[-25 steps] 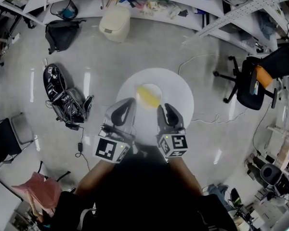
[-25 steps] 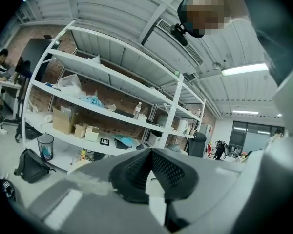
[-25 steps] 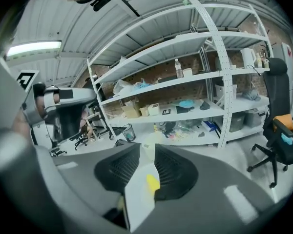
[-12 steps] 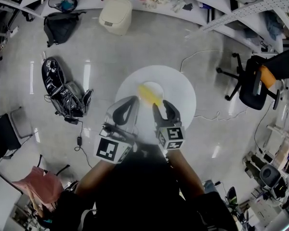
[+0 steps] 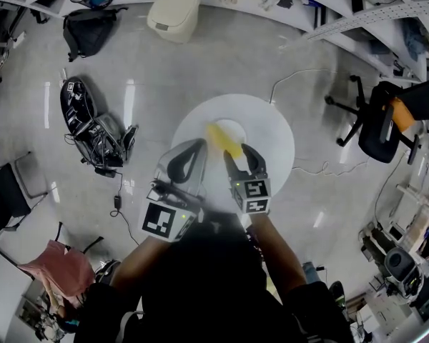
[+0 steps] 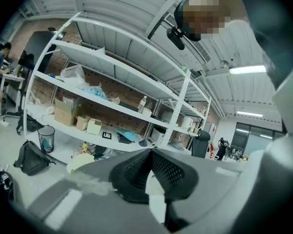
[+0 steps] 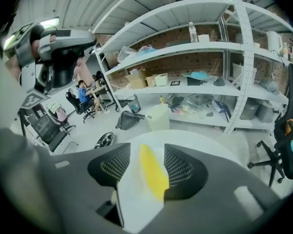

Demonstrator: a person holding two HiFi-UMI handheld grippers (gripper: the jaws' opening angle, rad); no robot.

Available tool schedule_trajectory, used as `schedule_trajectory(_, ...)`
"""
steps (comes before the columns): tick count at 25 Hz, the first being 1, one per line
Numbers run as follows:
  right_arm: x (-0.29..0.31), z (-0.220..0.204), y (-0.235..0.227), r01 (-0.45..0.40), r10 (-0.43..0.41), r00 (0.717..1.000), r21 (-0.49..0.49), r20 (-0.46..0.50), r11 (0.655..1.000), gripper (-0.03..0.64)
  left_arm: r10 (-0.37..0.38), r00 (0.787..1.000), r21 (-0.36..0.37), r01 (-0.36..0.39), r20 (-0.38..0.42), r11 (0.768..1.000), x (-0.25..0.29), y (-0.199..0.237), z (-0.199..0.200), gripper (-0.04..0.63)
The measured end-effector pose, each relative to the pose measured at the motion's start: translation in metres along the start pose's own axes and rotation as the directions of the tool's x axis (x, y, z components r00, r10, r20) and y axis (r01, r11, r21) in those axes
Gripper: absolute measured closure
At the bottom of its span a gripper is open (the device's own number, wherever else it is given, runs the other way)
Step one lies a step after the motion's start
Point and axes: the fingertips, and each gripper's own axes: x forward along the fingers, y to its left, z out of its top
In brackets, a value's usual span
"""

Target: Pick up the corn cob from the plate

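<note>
Moved since earlier: right gripper [image 5: 241,157] has come down toward the table and tipped steeper, and its jaws have just been opening. The corn cob's near end now sits between them.
Table [image 5: 273,131]: round and white, standing on a glossy grey floor, with both grippers over its near edge.
Plate [image 5: 237,125]: white, hard to pick out against the tabletop, about at the table's middle.
Left gripper [image 5: 198,147]: jaws closed tip to tip with nothing between them in its own view [image 6: 150,153]. It is held over the near-left edge of the table, beside the plate.
Right gripper, own view [image 7: 146,152]: jaws spread, one on each side of the cob, and no pad is seen pressing on it.
Corn cob [image 5: 224,141]: yellow, lying on the plate. It runs aslant from the plate's far left toward the right gripper, nearer that gripper's right jaw [image 7: 153,173].
</note>
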Motion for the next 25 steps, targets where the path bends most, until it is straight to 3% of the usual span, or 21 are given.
schedule_trajectory(10,0.03,-0.023,0.002,-0.053,0.039,0.992,-0.12,-0.12,0.991,0.343,0.006,1.0,-0.02,-0.006,-0.02,1.0,0.009,0.013,-0.009,0.594)
schedule_trajectory(25,0.061,-0.06,0.004,-0.158,0.071,0.959,-0.311,-0.275,0.937,0.303,0.016,1.0,-0.033,-0.017,-0.027,0.999,0.01,0.023,-0.021,0.594)
